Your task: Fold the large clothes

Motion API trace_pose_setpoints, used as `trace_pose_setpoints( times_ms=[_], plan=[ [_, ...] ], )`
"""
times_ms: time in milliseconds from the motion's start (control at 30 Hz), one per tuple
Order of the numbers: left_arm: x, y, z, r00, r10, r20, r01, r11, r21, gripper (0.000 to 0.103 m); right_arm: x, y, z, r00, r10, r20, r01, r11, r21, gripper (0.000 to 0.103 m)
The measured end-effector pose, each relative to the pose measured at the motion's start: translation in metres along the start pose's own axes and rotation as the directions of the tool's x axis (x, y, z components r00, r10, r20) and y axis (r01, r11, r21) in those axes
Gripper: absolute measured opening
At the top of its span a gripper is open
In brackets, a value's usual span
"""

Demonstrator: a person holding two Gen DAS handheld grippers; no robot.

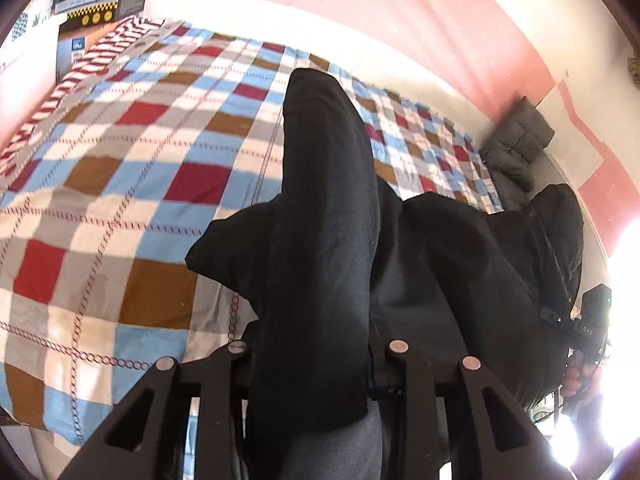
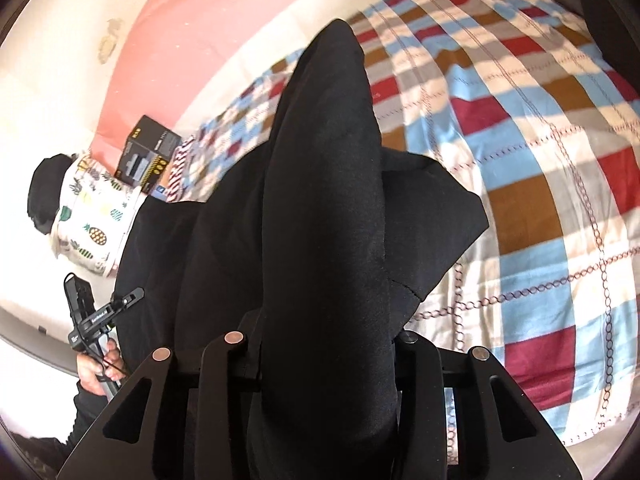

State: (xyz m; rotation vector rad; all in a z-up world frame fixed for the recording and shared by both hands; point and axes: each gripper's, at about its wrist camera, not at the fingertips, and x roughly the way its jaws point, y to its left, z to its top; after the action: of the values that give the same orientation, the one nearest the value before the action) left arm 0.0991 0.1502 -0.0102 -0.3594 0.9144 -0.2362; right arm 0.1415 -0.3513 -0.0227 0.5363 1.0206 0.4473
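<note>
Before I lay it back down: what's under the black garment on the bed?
Around the black garment only the checkered bedsheet shows, running beneath it. Both grippers, left and right, hold it bunched, so whatever lies directly underneath is covered.

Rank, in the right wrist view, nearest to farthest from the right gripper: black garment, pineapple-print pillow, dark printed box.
1. black garment, clamped in the right gripper.
2. pineapple-print pillow, left.
3. dark printed box, beyond the pillow, by the pink wall.
</note>
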Motion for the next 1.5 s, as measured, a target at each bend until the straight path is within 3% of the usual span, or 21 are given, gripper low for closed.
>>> trace_pose_setpoints(
  times_ms=[267, 500, 800, 1000, 1100, 1167, 1233, 1300, 1500],
  plan=[
    [-0.015, 0.013, 0.035, 0.998, 0.027, 0.055, -0.028, 0.999, 0.018, 0.033, 0.014, 0.023, 0.022, 0.999, 0.035, 0.012, -0.034, 0.999, -0.028, 0.037],
    [-0.019, 0.036, 0.089, 0.992, 0.063, 0.111, -0.066, 0.998, 0.020, 0.033, 0.055, 0.058, 0.062, 0.998, 0.063, 0.018, -0.062, 0.996, -0.061, 0.037],
    [0.015, 0.077, 0.168, 0.984, 0.101, 0.148, -0.104, 0.995, 0.011, 0.033, 0.122, 0.087, 0.123, 0.997, 0.074, 0.026, -0.072, 0.994, -0.082, 0.037],
    [0.054, 0.108, 0.209, 0.983, 0.121, 0.141, -0.123, 0.992, 0.009, 0.033, 0.173, 0.086, 0.156, 0.998, 0.069, 0.011, -0.068, 0.996, -0.062, 0.038],
    [0.083, 0.127, 0.218, 0.982, 0.143, 0.125, -0.144, 0.990, 0.001, 0.035, 0.204, 0.074, 0.163, 0.999, 0.038, -0.012, -0.038, 0.999, -0.034, 0.041],
    [0.101, 0.145, 0.216, 0.978, 0.179, 0.108, -0.178, 0.984, -0.022, 0.040, 0.219, 0.062, 0.165, 0.999, 0.011, -0.030, -0.011, 1.000, -0.006, 0.049],
    [0.124, 0.172, 0.210, 0.976, 0.212, 0.052, -0.207, 0.975, -0.084, 0.050, 0.233, 0.040, 0.163, 0.998, -0.009, -0.065, 0.013, 0.998, 0.064, 0.061],
    [0.141, 0.193, 0.199, 0.977, 0.211, 0.007, -0.209, 0.972, -0.108, 0.068, 0.240, 0.023, 0.157, 0.997, 0.006, -0.081, 0.003, 0.993, 0.114, 0.072],
    [0.118, 0.207, 0.184, 0.979, 0.190, 0.077, -0.173, 0.967, -0.186, 0.069, 0.211, 0.030, 0.152, 0.998, -0.042, -0.054, 0.046, 0.997, 0.068, 0.074]
  ],
)
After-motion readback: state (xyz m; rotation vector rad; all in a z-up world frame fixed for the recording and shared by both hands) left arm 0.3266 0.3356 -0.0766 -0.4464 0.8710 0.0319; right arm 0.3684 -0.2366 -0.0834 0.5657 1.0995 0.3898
